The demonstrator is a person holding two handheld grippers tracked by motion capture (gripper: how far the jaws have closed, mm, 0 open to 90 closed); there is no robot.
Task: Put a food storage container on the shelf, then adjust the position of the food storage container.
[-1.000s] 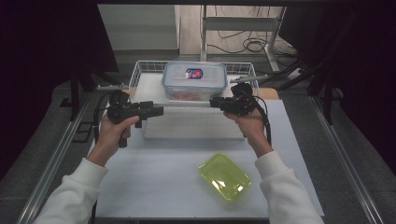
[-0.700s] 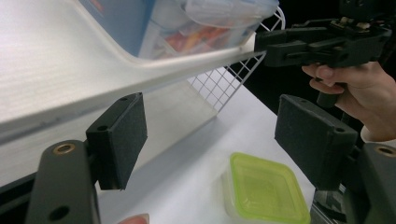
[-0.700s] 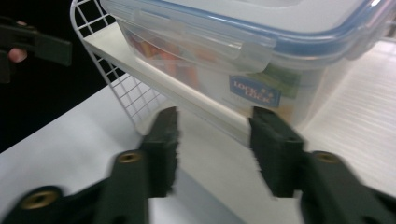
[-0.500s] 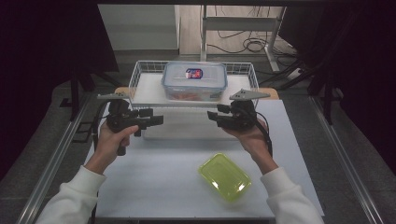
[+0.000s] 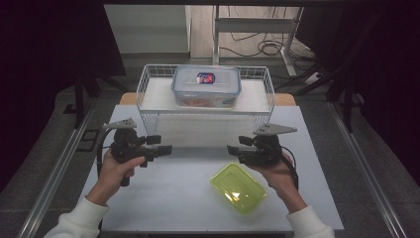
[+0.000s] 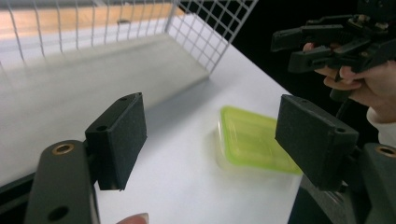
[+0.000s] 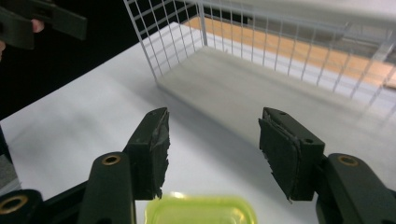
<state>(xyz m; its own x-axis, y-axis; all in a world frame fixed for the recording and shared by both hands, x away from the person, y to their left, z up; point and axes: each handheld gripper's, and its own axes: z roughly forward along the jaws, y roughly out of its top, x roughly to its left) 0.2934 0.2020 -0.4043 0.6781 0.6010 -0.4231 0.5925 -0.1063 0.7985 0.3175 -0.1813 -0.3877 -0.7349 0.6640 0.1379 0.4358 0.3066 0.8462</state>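
A clear lidded food box (image 5: 206, 86) with a blue label stands on the white wire rack (image 5: 148, 94) at the back of the table. A lime-green shallow container (image 5: 238, 187) lies on the white table top, front right. My left gripper (image 5: 161, 148) hovers left of centre, pointing right, open and empty; its view looks between its jaws (image 6: 210, 130) at the green container (image 6: 252, 140). My right gripper (image 5: 233, 148) hovers just above the green container, pointing left. Its jaws (image 7: 212, 144) have just been opening and nothing is between them; the green container (image 7: 201, 210) lies below them.
The rack's mesh wall (image 7: 173, 32) and the board under it (image 6: 93, 74) stand close ahead of both grippers. White table top (image 5: 163, 198) stretches toward the front edge. Metal rails run along both sides, and cables lie on the floor behind.
Both hands have drawn back from the rack toward the front of the table and lowered. The right gripper's jaws have opened wider. The food box stays on the rack.
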